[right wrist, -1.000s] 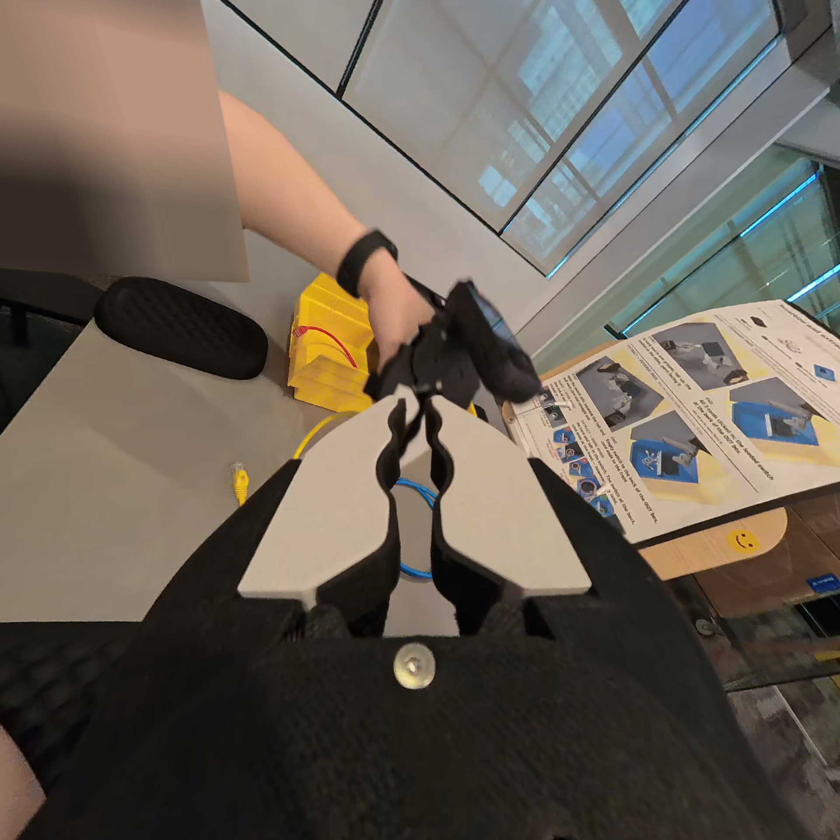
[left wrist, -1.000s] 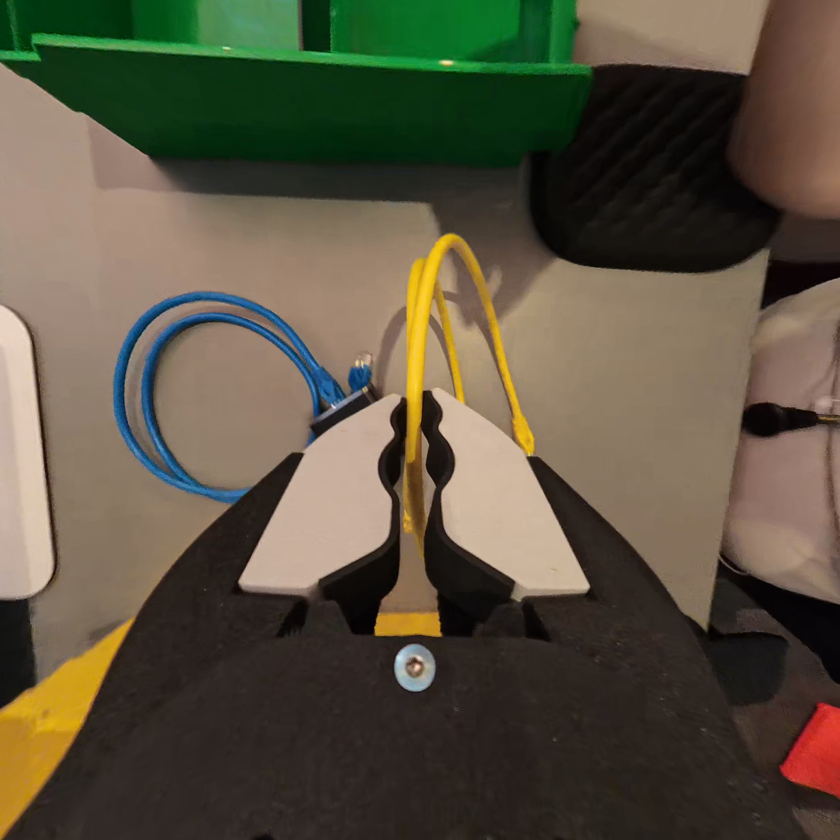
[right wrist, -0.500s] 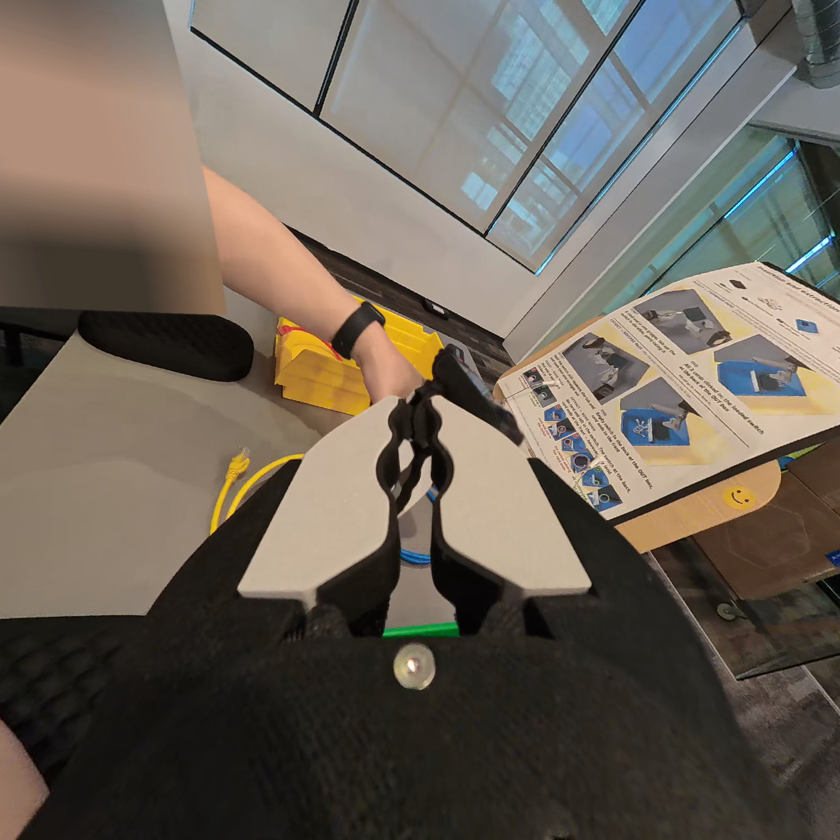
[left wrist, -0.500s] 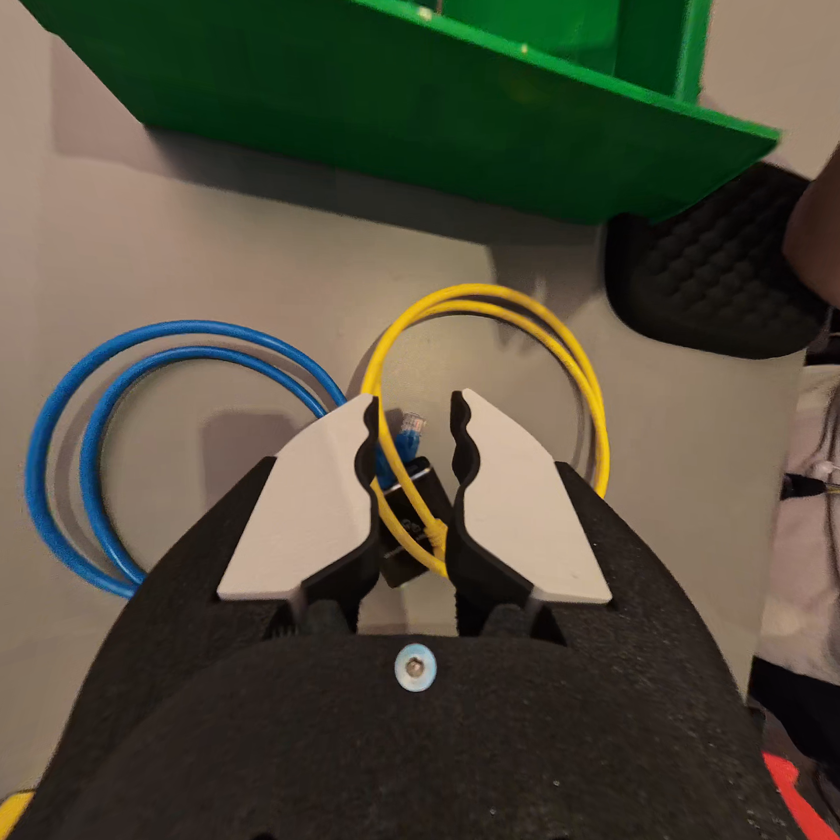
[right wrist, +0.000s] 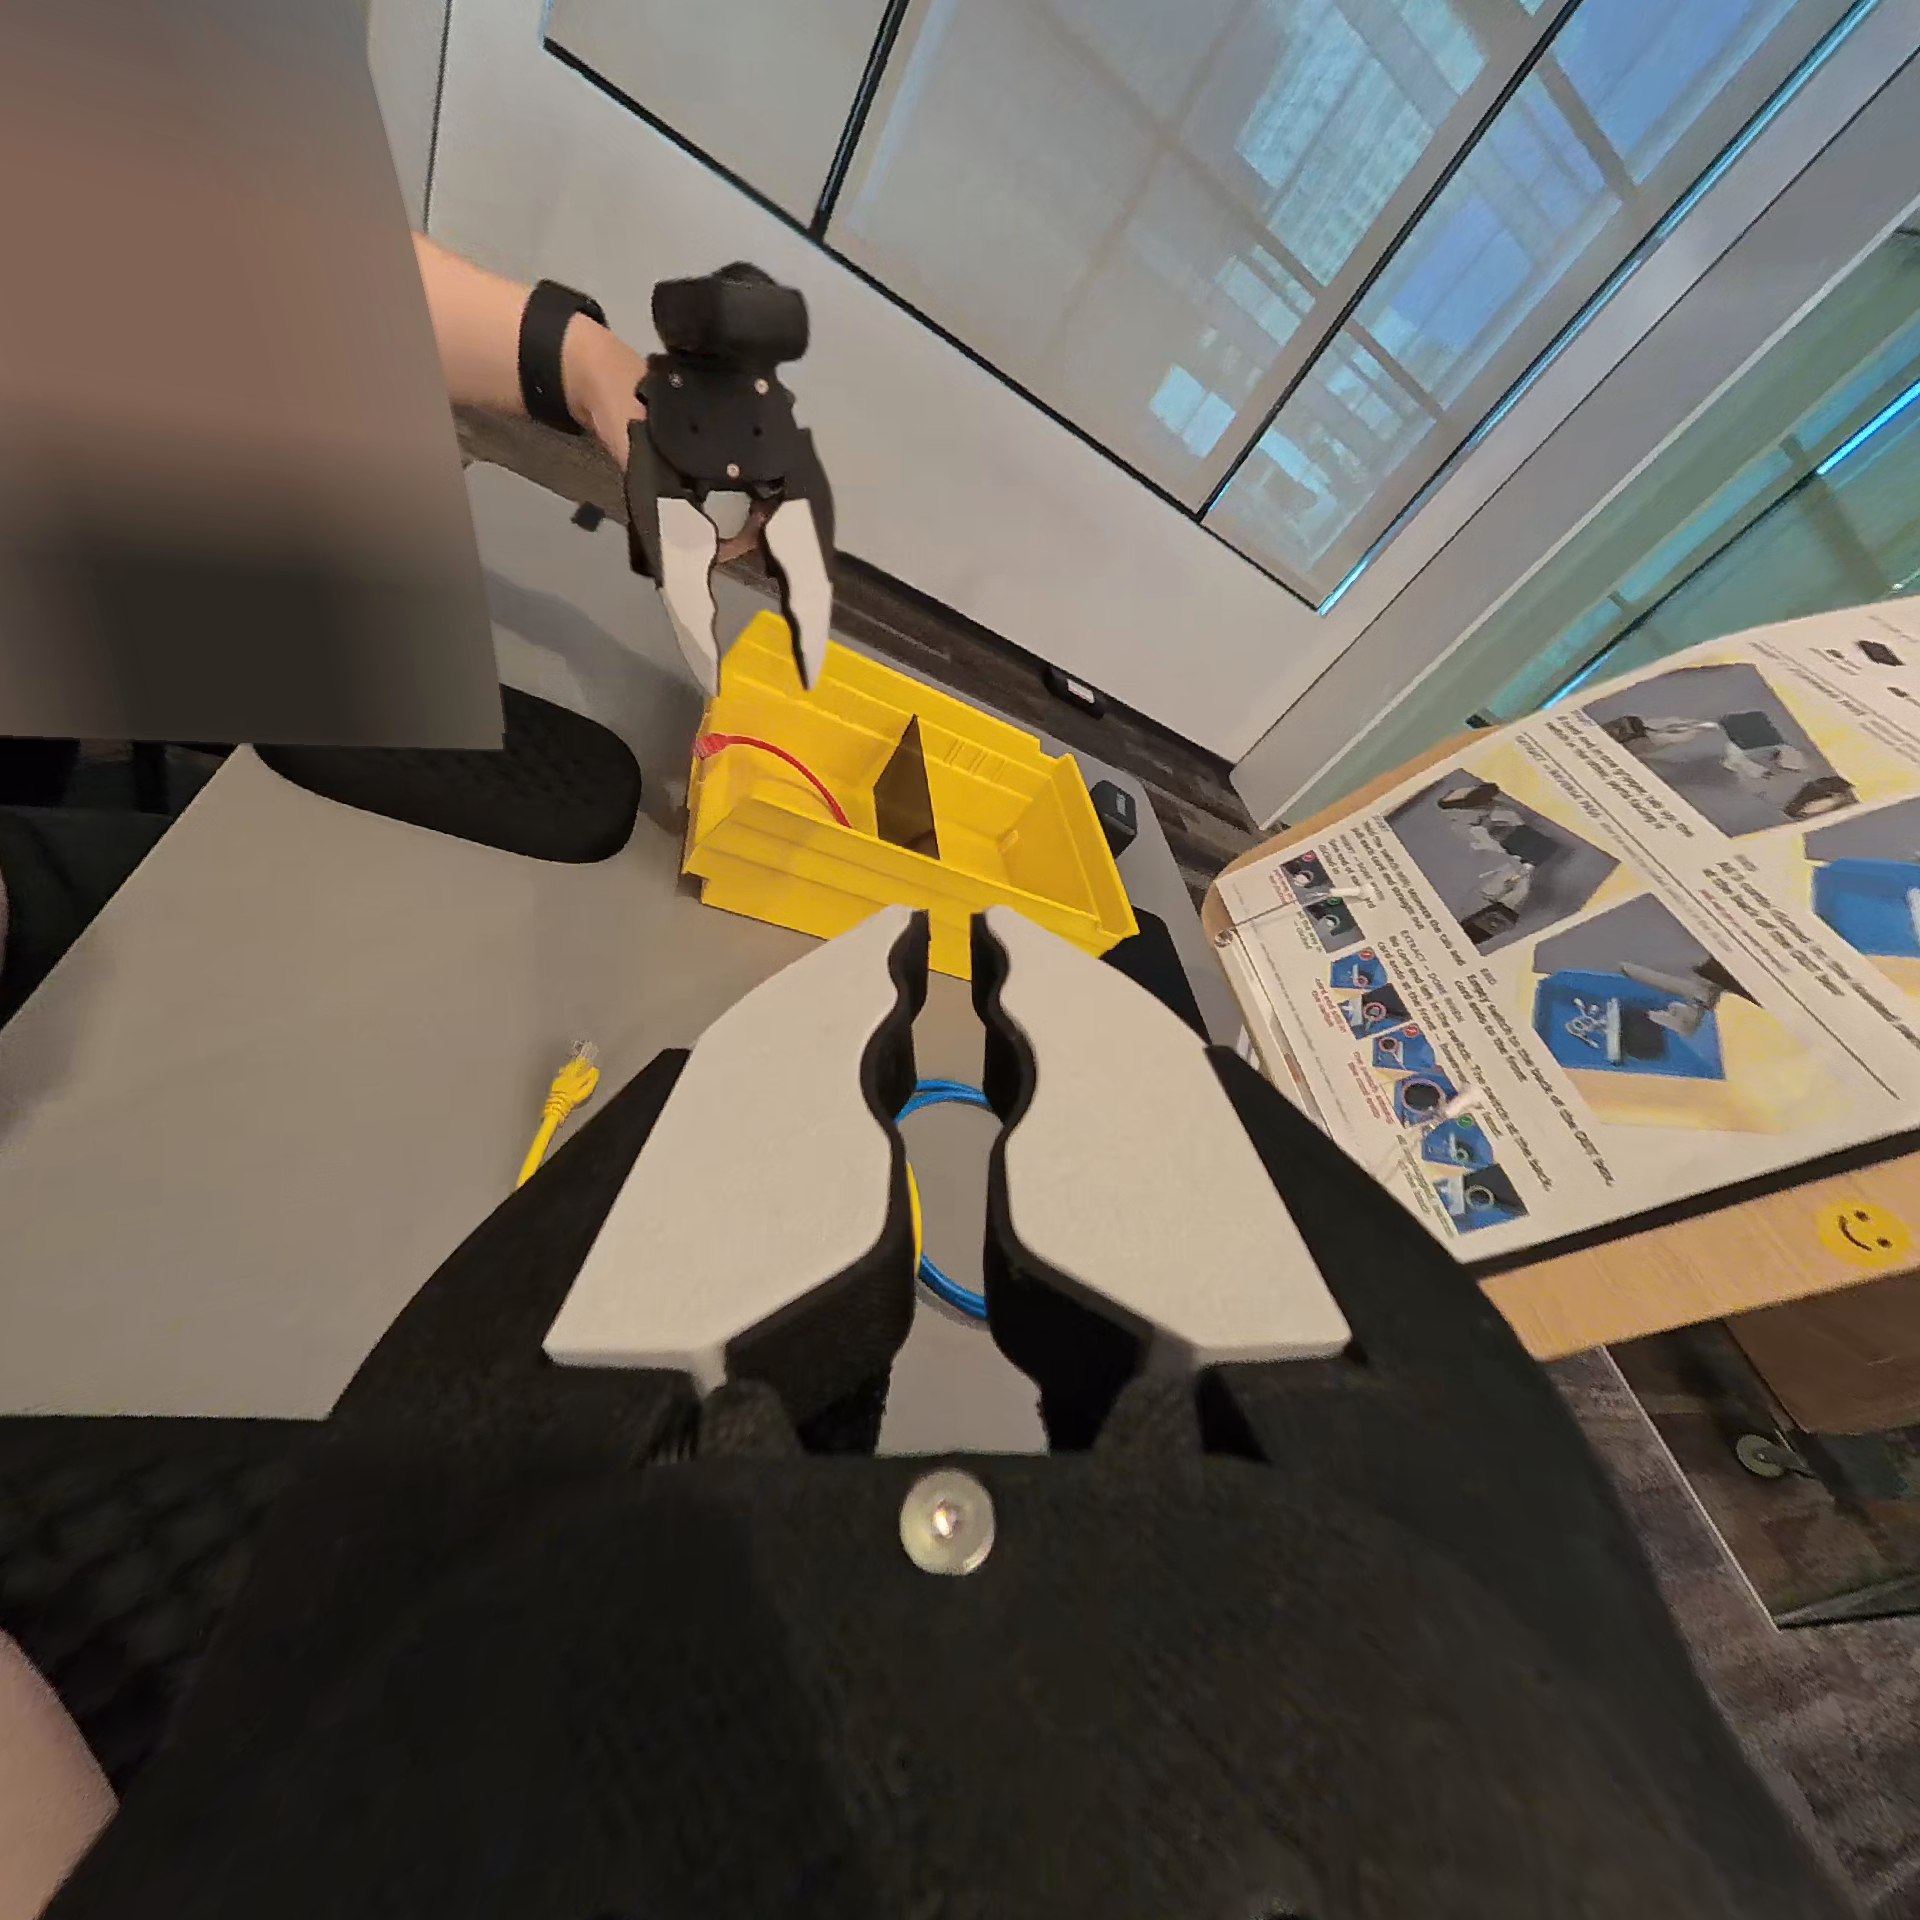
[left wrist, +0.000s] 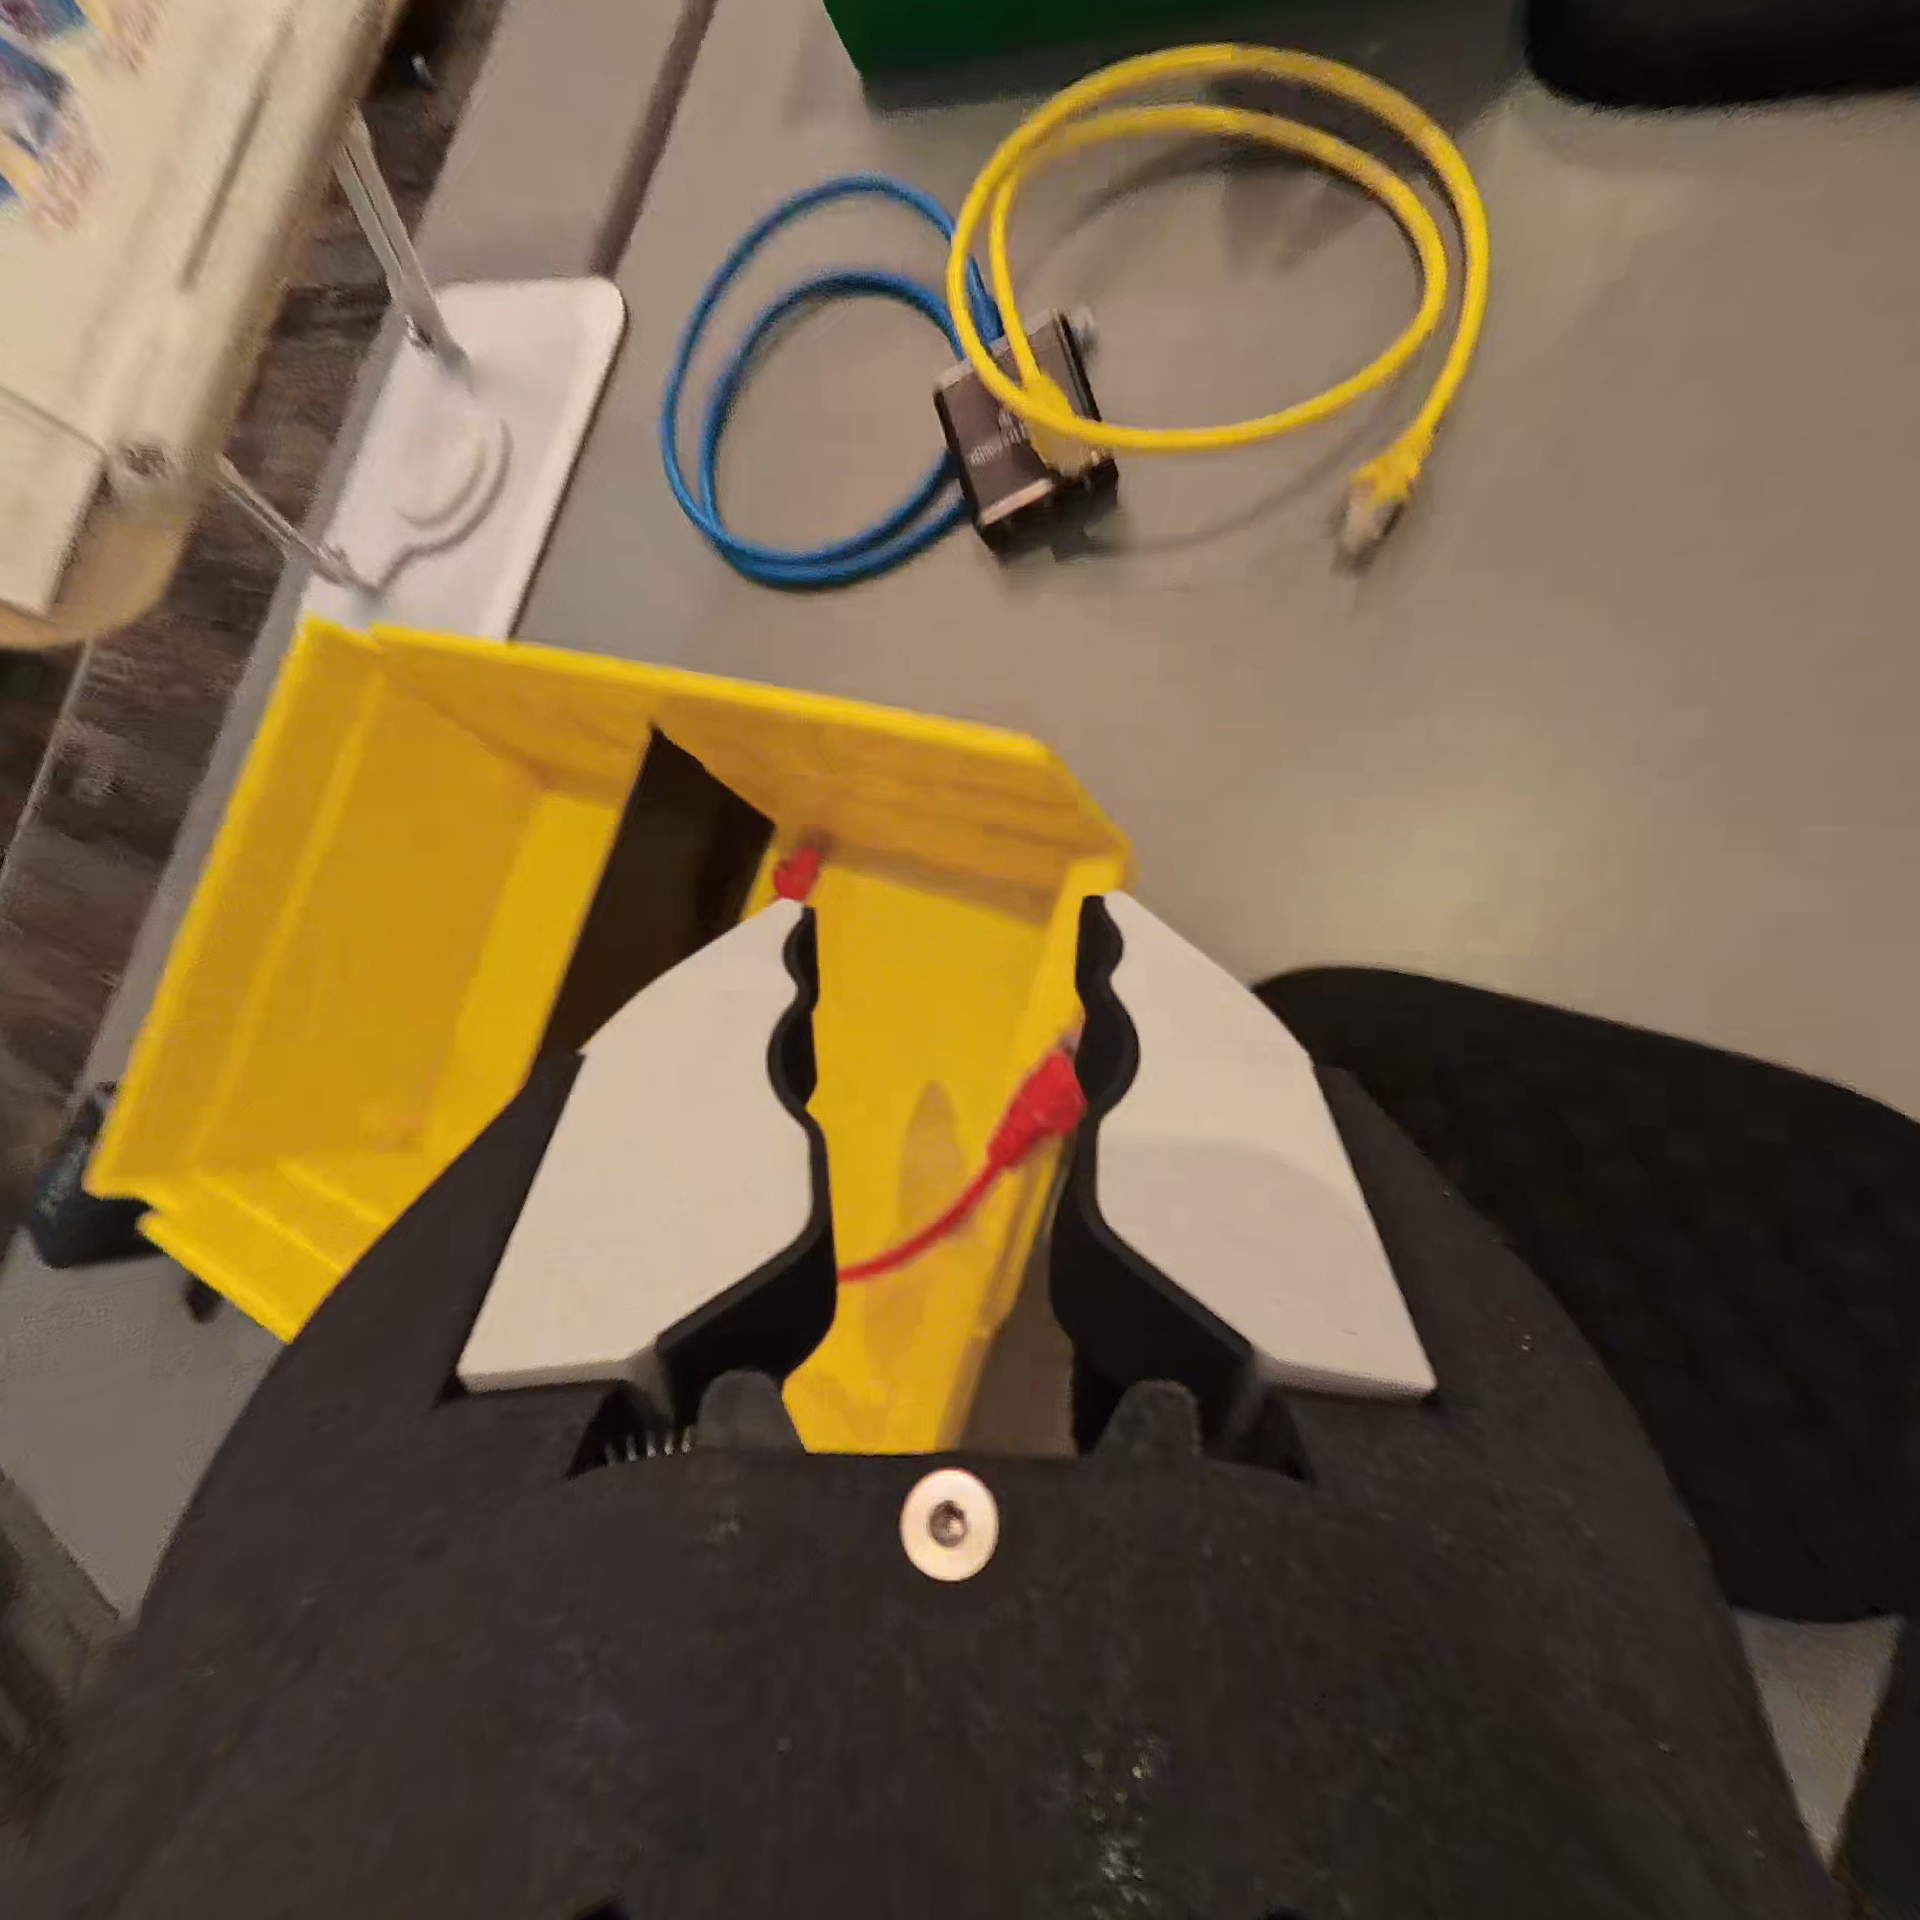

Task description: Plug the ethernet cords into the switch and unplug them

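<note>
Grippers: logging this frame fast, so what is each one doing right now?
Left gripper: jaws open, holding nothing, above the yellow bin.
Right gripper: jaws nearly closed with a narrow gap, nothing between them.

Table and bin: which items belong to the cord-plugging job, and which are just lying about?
Job items: switch, yellow cord, blue cord, red cord in the yellow bin.

Lying about: green bin, instruction sheet, black pad, white stand base.
</note>
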A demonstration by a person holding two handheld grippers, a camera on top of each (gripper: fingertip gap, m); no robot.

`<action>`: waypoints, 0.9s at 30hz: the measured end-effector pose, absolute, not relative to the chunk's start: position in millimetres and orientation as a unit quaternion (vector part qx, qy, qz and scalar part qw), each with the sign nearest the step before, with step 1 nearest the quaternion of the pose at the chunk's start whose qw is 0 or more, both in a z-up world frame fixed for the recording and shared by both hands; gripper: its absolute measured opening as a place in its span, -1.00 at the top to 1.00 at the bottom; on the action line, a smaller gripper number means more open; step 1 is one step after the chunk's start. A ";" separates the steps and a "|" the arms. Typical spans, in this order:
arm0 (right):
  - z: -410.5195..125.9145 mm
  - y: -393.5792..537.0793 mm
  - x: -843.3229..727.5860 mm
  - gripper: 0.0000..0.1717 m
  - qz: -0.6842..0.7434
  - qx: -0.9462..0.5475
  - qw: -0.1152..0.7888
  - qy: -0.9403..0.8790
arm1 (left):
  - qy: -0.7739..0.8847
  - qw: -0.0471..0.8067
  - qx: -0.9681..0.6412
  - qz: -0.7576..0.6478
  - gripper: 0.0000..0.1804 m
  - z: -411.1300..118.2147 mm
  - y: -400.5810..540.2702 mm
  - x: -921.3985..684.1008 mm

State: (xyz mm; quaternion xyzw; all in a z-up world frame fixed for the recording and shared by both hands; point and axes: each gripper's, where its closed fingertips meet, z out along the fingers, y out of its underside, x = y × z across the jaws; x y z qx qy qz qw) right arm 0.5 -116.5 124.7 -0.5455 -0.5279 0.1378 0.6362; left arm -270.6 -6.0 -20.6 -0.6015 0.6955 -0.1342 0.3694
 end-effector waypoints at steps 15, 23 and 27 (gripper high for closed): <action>115.0 -109.4 -14.8 0.90 0.141 -0.553 0.614 -0.546 | 0.680 0.312 -0.656 -0.104 0.79 -89.3 -5.1 -303.9; 118.2 -107.0 -5.4 0.91 0.149 -0.549 0.627 -0.533 | 0.623 0.421 -0.658 -0.047 0.86 42.2 16.5 -303.0; 117.2 -106.1 0.7 0.90 0.146 -0.554 0.629 -0.525 | 0.619 0.476 -0.625 -0.003 0.87 122.2 0.1 -278.6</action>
